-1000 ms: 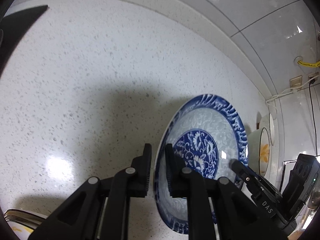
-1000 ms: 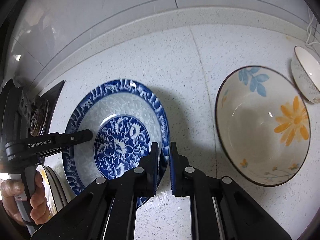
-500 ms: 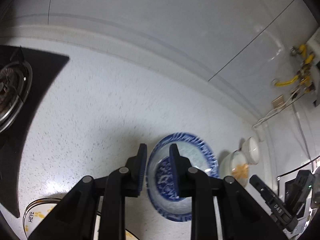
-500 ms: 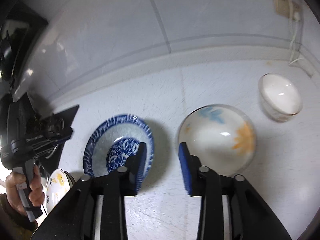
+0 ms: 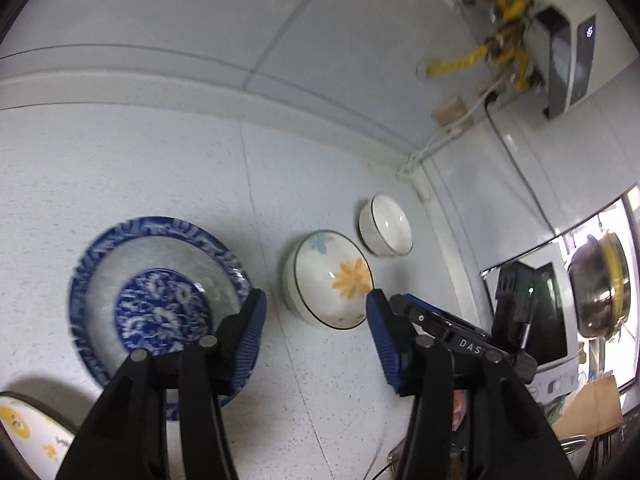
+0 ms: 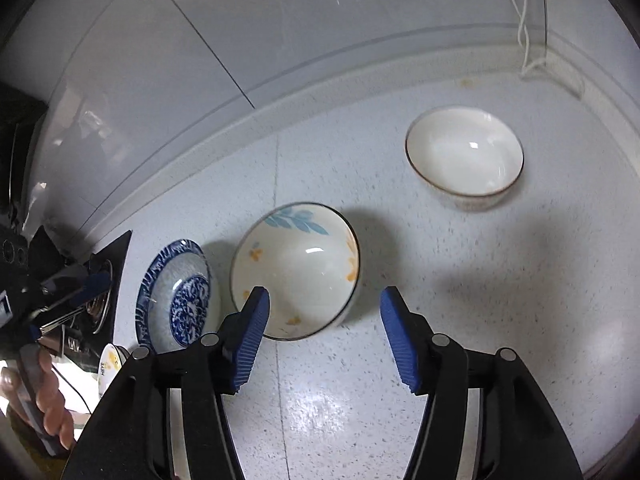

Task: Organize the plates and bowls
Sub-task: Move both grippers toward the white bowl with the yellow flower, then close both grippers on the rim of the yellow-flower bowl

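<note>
Letting go of the round blue-and-white patterned ceramic plate (image 5: 160, 264) with both tools at once. Had clamped its rim a second back with left gripper (image 5: 316, 304) and right gripper (image 6: 325, 300); now caught both sets of jaws opening, roughly half spread, nothing between either pair, no pad on any dish. Pulled both up and back from the plate too, going by the wider view of the speckled white stone countertop (image 6: 480, 280). Read that as plate placement done, hands free for the next piece. Probably the cream ceramic bowl with orange flower and blue leaf (image 6: 296, 268), dead ahead of the right gripper, but only a guess.

Found plate lying flat on countertop, face up, rim level, at the stove-side end just beside the corner of the black hob (image 6: 118, 248), short of the back edge. Round, so no long axis to log; pointed nowhere but up. Noted flowered bowl just beside plate on the side away from the hob, upright, mouth up, narrow gap showing in left wrist view. Noted plain white ceramic bowl with dark rim line (image 6: 464, 156) further along toward the back corner, upright, apart from the rest. Spotted white dish with yellow print (image 5: 24, 428) near the front edge by the plate, mostly cut off; touching or not, could not tell. Left unsorted: both bowls.
</note>
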The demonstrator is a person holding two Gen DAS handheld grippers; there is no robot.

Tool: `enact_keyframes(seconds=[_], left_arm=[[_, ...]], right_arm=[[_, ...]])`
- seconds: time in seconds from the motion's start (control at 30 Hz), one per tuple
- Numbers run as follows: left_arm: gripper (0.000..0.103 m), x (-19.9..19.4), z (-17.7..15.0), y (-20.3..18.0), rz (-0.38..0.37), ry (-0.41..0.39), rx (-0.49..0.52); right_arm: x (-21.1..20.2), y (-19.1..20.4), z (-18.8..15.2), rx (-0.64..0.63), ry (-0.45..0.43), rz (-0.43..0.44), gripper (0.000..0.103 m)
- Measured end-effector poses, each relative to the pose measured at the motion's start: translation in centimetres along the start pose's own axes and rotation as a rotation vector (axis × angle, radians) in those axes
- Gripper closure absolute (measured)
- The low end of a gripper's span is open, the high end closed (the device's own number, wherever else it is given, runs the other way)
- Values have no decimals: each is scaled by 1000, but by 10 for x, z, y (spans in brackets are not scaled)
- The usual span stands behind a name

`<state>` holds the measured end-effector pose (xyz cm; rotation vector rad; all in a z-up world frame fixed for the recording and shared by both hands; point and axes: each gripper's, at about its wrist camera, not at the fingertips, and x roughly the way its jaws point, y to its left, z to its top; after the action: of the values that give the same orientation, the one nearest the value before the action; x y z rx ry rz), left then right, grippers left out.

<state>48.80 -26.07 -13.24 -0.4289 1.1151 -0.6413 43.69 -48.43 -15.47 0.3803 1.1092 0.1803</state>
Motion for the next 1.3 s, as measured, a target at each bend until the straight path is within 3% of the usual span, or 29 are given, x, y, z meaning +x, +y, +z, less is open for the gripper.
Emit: enact_keyframes(seconds=[0.13, 0.2, 0.23, 0.33, 0.7, 0.8, 0.9, 1.03, 1.23, 1.3], left_arm=[[52, 45, 11, -13, 30, 71, 23], [52, 63, 15, -12, 55, 96, 14], [47, 71, 16, -13, 56, 110, 15], [43, 90, 16, -10, 84, 158, 5], [42, 137, 30, 0, 164, 227, -9], [45, 145, 30, 2, 182, 227, -10], [55, 149, 31, 6, 178, 237, -12], [65, 159, 28, 7, 172, 264, 0], [83, 160, 20, -1, 214, 281, 53], [85, 160, 19, 0, 216, 278, 45]], right_arm=[[12, -8, 2, 1, 30, 2, 49], [15, -9, 3, -2, 33, 1, 41], [16, -9, 4, -6, 32, 7, 35], [21, -13, 6, -10, 40, 12, 34], [38, -21, 11, 9, 67, 18, 34], [42, -24, 12, 21, 70, 17, 34], [48, -25, 14, 40, 78, 27, 36], [55, -26, 16, 49, 88, 23, 48], [69, -29, 19, 64, 137, 27, 83], [71, -30, 19, 74, 146, 43, 85]])
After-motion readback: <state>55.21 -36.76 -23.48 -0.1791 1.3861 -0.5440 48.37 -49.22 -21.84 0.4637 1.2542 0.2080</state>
